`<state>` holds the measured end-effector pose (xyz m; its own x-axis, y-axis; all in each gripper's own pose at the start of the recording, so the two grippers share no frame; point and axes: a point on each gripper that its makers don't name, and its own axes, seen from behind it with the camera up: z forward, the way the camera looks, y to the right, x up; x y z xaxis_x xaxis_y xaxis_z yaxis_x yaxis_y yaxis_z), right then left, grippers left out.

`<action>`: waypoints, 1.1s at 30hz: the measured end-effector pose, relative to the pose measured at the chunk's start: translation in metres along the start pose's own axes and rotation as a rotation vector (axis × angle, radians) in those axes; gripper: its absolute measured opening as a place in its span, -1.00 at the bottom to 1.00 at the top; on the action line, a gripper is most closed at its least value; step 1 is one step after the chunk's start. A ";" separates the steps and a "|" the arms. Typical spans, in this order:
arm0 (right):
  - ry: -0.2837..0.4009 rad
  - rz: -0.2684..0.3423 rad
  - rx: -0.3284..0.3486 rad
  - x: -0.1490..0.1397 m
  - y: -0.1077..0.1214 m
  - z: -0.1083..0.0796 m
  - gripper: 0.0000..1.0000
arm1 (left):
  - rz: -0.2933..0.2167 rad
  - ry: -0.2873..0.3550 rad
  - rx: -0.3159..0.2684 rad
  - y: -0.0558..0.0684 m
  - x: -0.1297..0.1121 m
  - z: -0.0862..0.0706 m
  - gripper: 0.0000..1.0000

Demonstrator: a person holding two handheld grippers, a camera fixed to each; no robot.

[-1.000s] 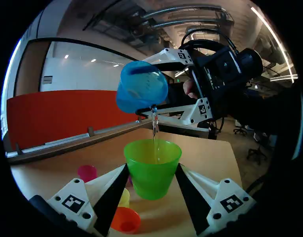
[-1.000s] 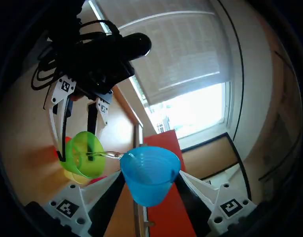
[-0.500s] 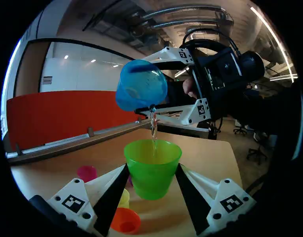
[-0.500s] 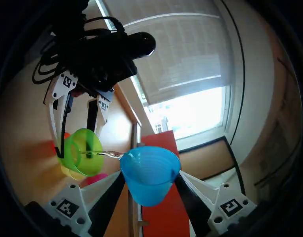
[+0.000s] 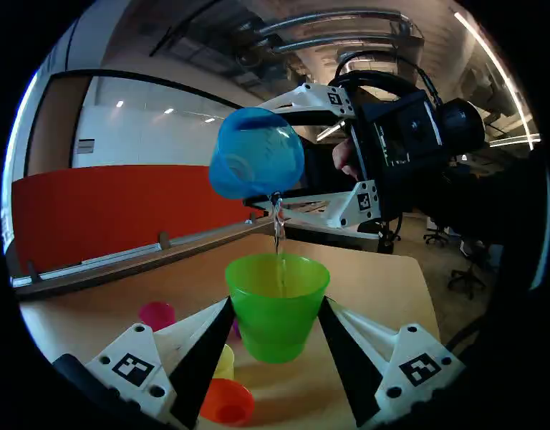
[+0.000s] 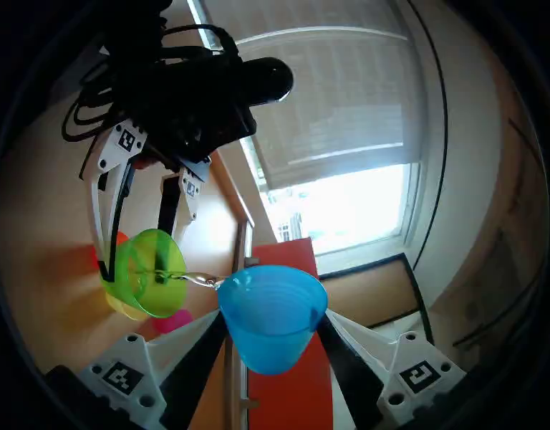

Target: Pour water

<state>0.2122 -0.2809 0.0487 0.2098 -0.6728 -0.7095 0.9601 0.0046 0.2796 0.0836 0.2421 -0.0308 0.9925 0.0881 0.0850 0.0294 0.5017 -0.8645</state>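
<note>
My left gripper (image 5: 277, 315) is shut on a green cup (image 5: 276, 304), held upright just above the wooden table (image 5: 361, 279). Higher up, the right gripper (image 5: 271, 154) holds a blue cup (image 5: 256, 153) tipped over, and a thin stream of water (image 5: 278, 228) falls from its rim into the green cup. In the right gripper view, my right gripper (image 6: 272, 320) is shut on the blue cup (image 6: 271, 315). Water (image 6: 196, 279) runs from it sideways into the green cup (image 6: 147, 273), which the left gripper (image 6: 139, 251) grips.
Small cups stand on the table near the left gripper: pink (image 5: 157, 314), yellow (image 5: 225, 358) and orange (image 5: 228, 401). A red partition (image 5: 110, 208) with a rail runs along the table's far edge. Office chairs (image 5: 465, 276) stand beyond the table's right side. A bright window (image 6: 339, 208) lies behind.
The blue cup has tipped slightly further and shifted a little. Water keeps flowing into the green cup, which stays in place.
</note>
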 end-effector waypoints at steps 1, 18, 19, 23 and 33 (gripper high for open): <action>-0.001 -0.003 -0.001 0.000 0.001 0.000 0.76 | 0.001 0.000 0.000 0.000 0.000 0.000 0.63; -0.009 -0.074 -0.022 -0.002 0.008 0.000 0.76 | 0.002 0.005 0.001 0.001 0.002 0.001 0.63; -0.009 -0.076 -0.023 -0.002 0.009 0.001 0.76 | 0.003 0.005 0.001 0.002 0.001 0.001 0.63; -0.009 -0.086 -0.028 -0.002 0.010 0.001 0.76 | 0.003 0.006 0.002 0.002 0.001 0.001 0.63; -0.010 -0.120 -0.034 -0.004 0.013 0.004 0.76 | 0.003 0.011 0.003 0.002 0.003 0.000 0.63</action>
<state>0.2230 -0.2813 0.0574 0.0910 -0.6773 -0.7300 0.9840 -0.0515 0.1704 0.0866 0.2435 -0.0321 0.9939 0.0798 0.0767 0.0261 0.5045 -0.8630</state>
